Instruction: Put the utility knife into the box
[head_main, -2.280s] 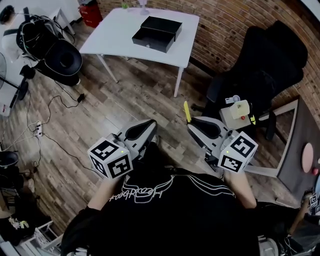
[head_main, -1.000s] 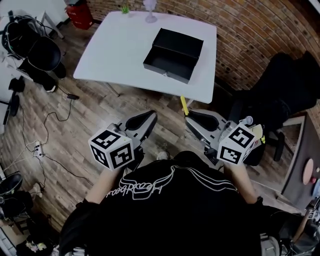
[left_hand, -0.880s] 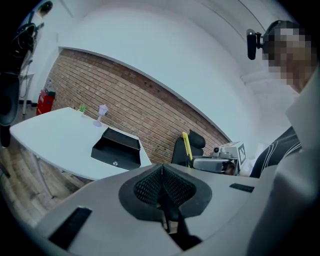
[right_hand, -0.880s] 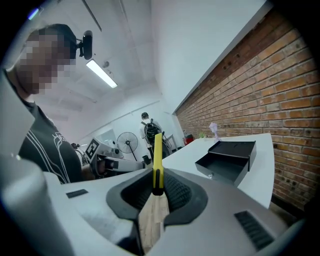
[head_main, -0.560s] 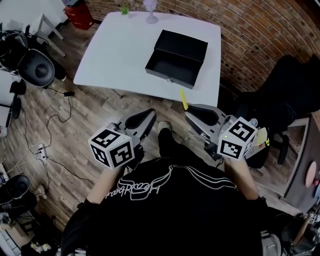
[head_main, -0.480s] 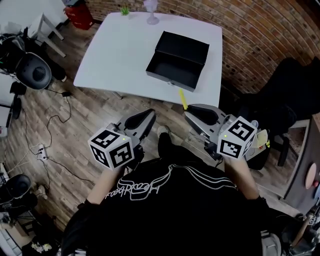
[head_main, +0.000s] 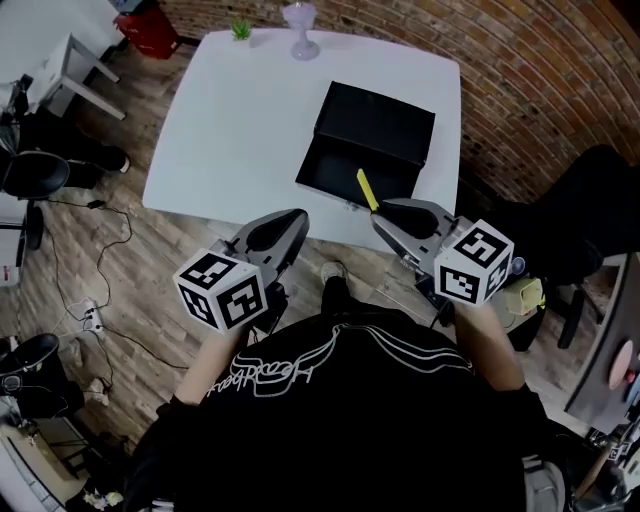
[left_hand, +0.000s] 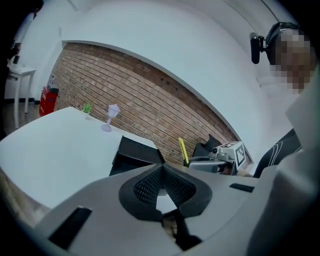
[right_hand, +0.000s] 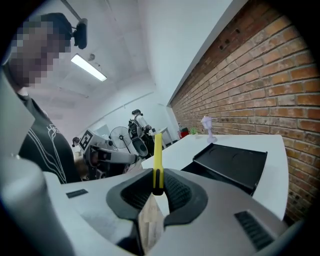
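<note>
The yellow utility knife (head_main: 366, 189) sticks out forward from my right gripper (head_main: 386, 208), which is shut on its lower end; in the right gripper view the knife (right_hand: 157, 156) stands upright between the pads. In the head view its tip lies over the front of the open black box (head_main: 352, 168), which rests on the white table (head_main: 230, 130) with its lid (head_main: 378, 122) folded back. My left gripper (head_main: 292, 216) hovers at the table's near edge, left of the box, its pads (left_hand: 150, 184) together with nothing between them.
A purple glass (head_main: 299, 20) and a small green plant (head_main: 241, 30) stand at the table's far edge. A brick wall (head_main: 540, 70) runs behind and to the right. A black chair (head_main: 590, 215) is at the right. Cables (head_main: 100, 300) lie on the wooden floor at the left.
Both grippers have come forward to the table. The box, far ahead a second ago, now sits just beyond the right gripper, and the knife's tip overlaps it.
</note>
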